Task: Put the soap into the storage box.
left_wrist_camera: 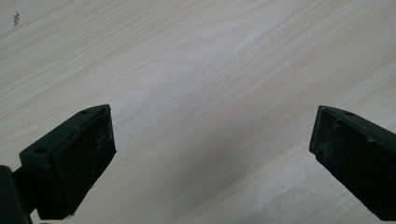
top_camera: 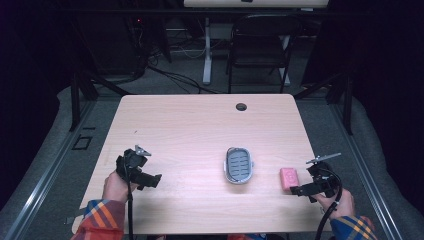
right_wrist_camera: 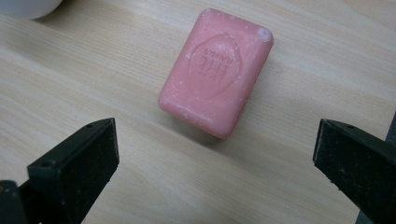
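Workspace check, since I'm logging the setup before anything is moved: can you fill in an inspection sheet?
Surface: light wood table, cable hole near far edge.
Job's things: pink soap lying flat; grey soap dish mid-table, nothing in it.
Clutter: nothing seen.
Grippers: left gripper open over bare wood; right gripper open, just short of the soap.
Cables: one trails from each gripper; more on the floor behind.
Surroundings: folding chair, desk leg, dark curtains.

Embossed lettering on the pink soap (right_wrist_camera: 215, 70) is too blurred to read.
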Demonstrator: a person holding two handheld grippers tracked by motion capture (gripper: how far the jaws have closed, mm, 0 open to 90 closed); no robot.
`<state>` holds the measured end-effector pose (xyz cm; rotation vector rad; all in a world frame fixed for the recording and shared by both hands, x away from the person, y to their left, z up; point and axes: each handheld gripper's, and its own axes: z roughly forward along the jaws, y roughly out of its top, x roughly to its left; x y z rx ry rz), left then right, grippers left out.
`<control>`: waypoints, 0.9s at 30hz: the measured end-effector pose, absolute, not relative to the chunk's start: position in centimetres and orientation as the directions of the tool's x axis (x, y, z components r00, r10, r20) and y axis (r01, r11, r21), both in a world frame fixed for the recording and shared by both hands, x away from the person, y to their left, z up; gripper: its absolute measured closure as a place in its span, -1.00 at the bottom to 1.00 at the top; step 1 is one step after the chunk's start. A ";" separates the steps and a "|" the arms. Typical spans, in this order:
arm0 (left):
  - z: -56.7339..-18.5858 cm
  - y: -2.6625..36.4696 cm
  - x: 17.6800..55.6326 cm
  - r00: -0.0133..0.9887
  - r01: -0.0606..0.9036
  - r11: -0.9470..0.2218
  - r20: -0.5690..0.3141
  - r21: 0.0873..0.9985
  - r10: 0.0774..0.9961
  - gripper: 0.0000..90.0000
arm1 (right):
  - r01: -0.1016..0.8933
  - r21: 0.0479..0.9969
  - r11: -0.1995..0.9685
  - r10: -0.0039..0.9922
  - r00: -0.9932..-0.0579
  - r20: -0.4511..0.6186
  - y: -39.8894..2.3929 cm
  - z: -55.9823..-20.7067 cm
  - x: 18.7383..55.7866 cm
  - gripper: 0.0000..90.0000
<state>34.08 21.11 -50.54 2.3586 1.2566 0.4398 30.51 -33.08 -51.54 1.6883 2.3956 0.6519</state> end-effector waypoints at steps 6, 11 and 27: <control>-50.6 21.0 34.0 0.539 0.703 -0.495 0.072 0.511 0.839 -1.00 | 0.870 0.413 0.268 0.929 -0.347 0.128 -33.0 -51.6 30.5 -1.00; -50.5 21.2 34.1 0.535 0.713 -0.486 0.056 0.506 0.843 -1.00 | 0.875 0.398 0.278 0.927 -0.353 0.129 -32.8 -51.6 30.6 -1.00; -50.4 21.5 34.1 0.527 0.714 -0.483 0.066 0.506 0.847 -1.00 | 0.850 0.428 0.306 0.915 -0.387 0.114 -31.6 -51.1 30.9 -0.99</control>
